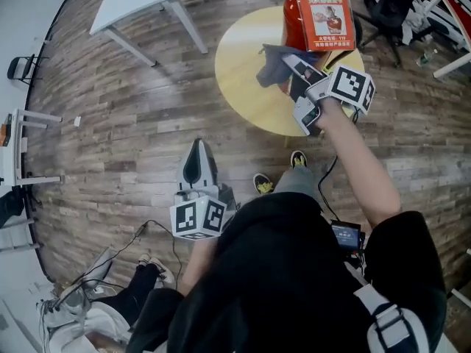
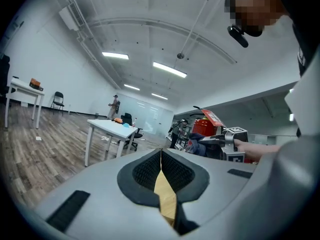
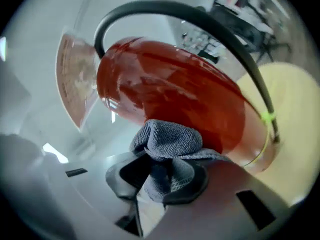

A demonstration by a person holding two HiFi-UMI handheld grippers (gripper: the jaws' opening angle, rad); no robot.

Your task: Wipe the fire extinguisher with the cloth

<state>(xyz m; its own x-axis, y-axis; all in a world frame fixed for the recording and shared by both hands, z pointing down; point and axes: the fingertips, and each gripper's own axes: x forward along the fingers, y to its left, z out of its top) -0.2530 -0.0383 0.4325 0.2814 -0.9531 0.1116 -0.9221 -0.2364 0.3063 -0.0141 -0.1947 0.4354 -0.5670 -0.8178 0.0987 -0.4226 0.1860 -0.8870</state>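
A red fire extinguisher (image 1: 298, 15) stands on the round yellow table (image 1: 243, 72), with a red instruction card (image 1: 324, 15) hanging on it. In the right gripper view its red body (image 3: 175, 94) fills the frame, with a black hose (image 3: 200, 21) arching over it. My right gripper (image 1: 294, 68) is shut on a blue-grey cloth (image 3: 167, 151), and the bunched cloth (image 1: 278, 63) presses against the extinguisher's side. My left gripper (image 1: 197, 169) hangs low over the floor, jaws shut with nothing in them; its view shows the extinguisher (image 2: 204, 126) far off.
A white table (image 1: 140, 2) stands at the upper left and an office chair (image 1: 394, 9) at the upper right. Another white desk (image 1: 18, 149) is at the left edge. Cables (image 1: 110, 271) lie on the wood floor near my feet.
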